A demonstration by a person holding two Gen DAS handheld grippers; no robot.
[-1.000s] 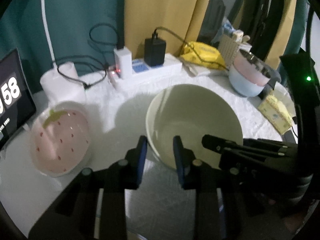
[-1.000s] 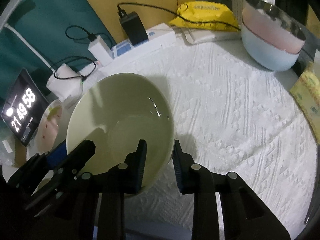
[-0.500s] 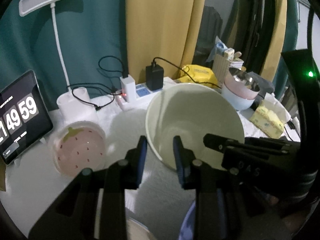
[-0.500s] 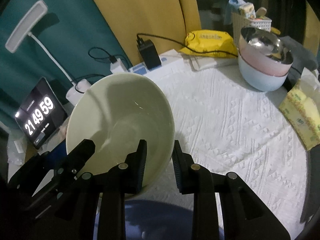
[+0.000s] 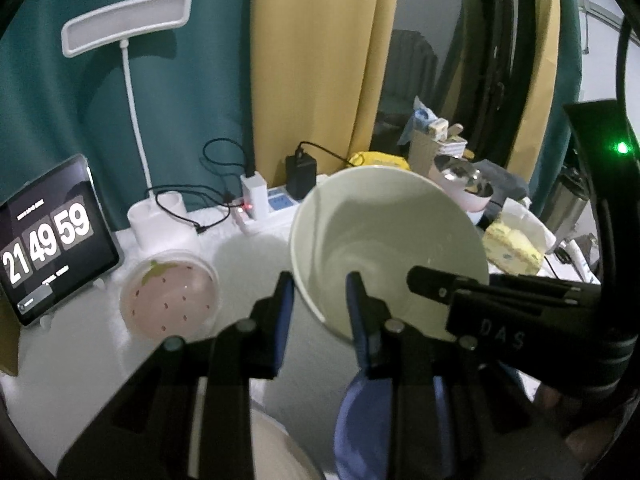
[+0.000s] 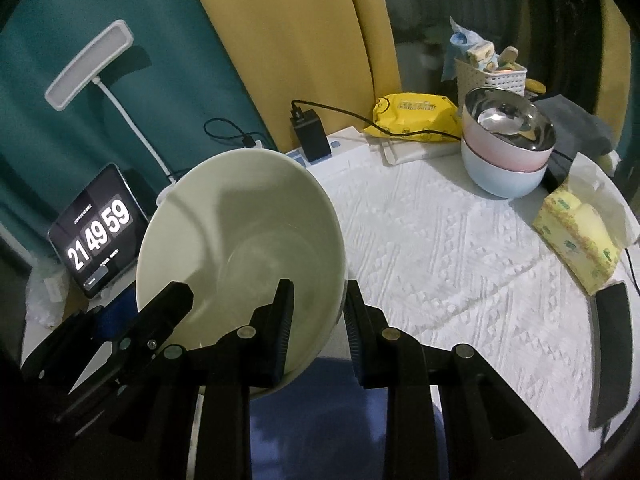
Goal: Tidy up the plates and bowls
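A large pale green bowl (image 5: 384,240) (image 6: 244,236) hangs tilted above the white tablecloth, held from two sides. My left gripper (image 5: 320,294) is shut on its near left rim, and my right gripper (image 6: 319,300) is shut on the opposite rim. Under the bowl a blue dish (image 6: 320,404) (image 5: 360,420) and the edge of a cream plate (image 5: 276,452) show. A pink strawberry bowl (image 5: 170,294) sits on the table to the left. A steel bowl nested in pink and light blue bowls (image 6: 506,152) stands at the back right.
At the left, a tablet clock (image 5: 44,236) and a white desk lamp (image 5: 128,24). Along the back run a power strip with chargers (image 6: 310,134), a yellow pouch (image 6: 414,116) and a basket (image 6: 490,76). A tissue pack (image 6: 576,240) lies right.
Both grippers have risen together with the green bowl, which has come up off the cloth. The table looks farther away and the blue dish has appeared below.
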